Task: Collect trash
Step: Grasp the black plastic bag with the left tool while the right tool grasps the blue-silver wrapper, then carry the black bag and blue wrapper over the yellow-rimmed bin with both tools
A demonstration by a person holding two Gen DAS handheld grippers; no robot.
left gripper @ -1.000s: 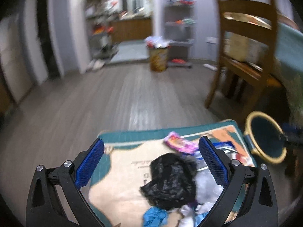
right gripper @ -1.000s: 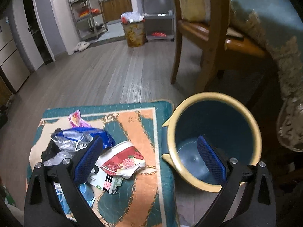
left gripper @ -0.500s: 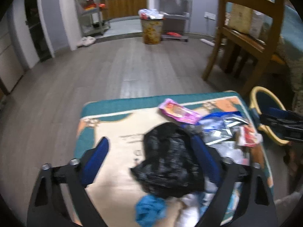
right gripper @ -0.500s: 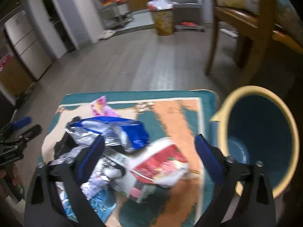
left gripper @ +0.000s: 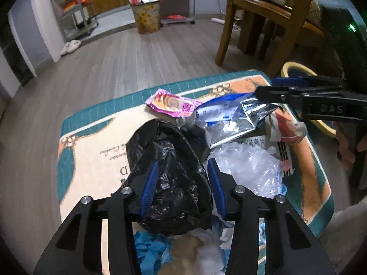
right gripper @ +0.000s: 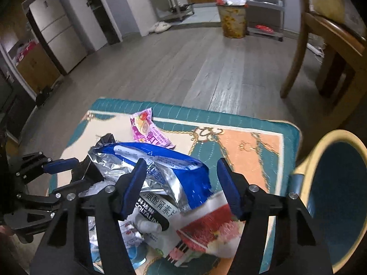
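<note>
Two grippers are seen over the rug (left gripper: 87,137): the black plastic bag (left gripper: 167,160) is clamped by the left gripper's (left gripper: 182,183) jaws, while the right gripper (right gripper: 181,183) is held wide open above the blue foil packet (right gripper: 165,158), bin (right gripper: 344,197) just beside.

mat left half (left gripper: 91,151) bare | trash pile (left gripper: 240,137) crowds right | chair legs (left gripper: 223,43) flank bin (right gripper: 339,197)

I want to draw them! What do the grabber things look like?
Both tools match. The left tool and the right tool each have a black frame with cut-out holes, round silver bolts and two ribbed blue pads. Seen from the left camera, the right one carries raised letters reading BAS. No cables or sleeves show.
</note>
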